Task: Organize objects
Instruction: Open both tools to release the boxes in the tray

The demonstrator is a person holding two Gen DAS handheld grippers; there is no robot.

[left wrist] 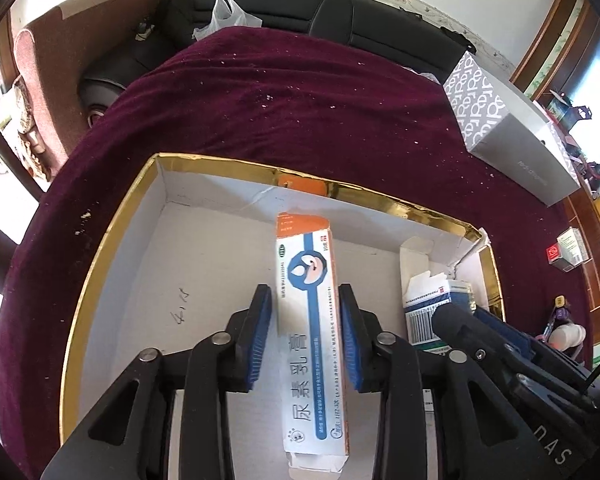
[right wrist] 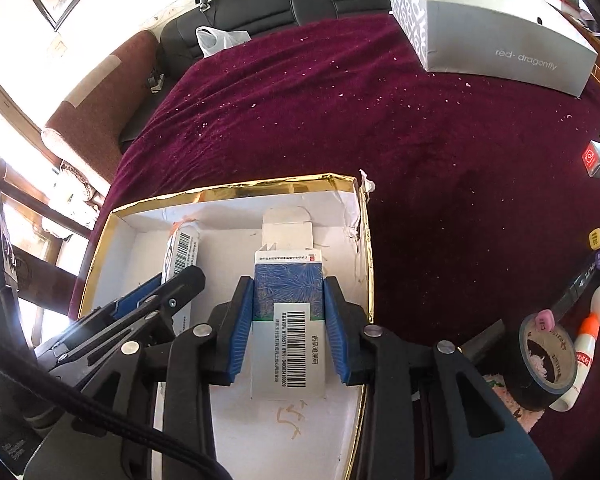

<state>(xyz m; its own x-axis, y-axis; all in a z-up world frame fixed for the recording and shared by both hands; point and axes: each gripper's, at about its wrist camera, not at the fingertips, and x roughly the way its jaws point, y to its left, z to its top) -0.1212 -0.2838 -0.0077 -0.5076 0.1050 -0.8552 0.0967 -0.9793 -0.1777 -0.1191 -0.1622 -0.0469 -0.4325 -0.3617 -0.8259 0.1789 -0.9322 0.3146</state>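
Step in hand: both cartons are being set down inside the shallow white cardboard tray with gold foil rim, which lies on the maroon velvet-covered surface.
Left gripper: its jaws stand slightly apart around the long white, orange and blue ointment carton; narrow gaps show at both pads, so the carton looks released onto the tray floor.
Right gripper: its jaws are narrowly set, and the blue pads press the sides of the short blue-and-white medicine carton, near the tray's right wall.
Next move: probably loosening the right jaws, then lifting both grippers straight up without nudging the cartons.
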